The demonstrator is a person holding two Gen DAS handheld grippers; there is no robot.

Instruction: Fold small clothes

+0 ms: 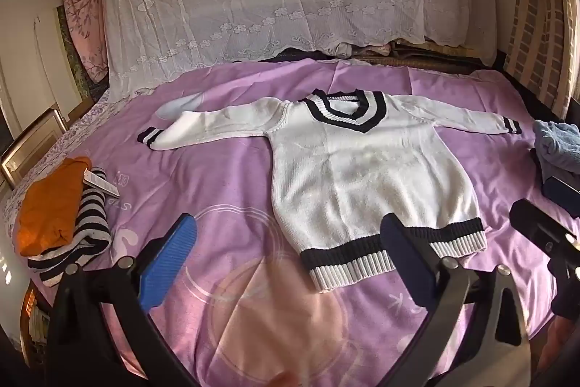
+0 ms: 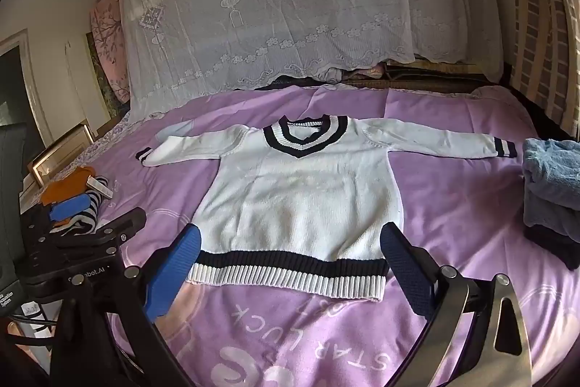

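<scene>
Sweater (image 2: 301, 191) is laid flat on the purple bedspread (image 2: 453, 227), long axis hem-to-collar, hem nearest. Right gripper (image 2: 290, 263) is held straddling the hem, jaws apart and empty; left gripper (image 1: 286, 252) is offset past the hem's left corner, jaws likewise apart.

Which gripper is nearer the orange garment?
Left. The left gripper hovers open just right of the orange garment; the right gripper sits farther right, over the sweater hem.
</scene>
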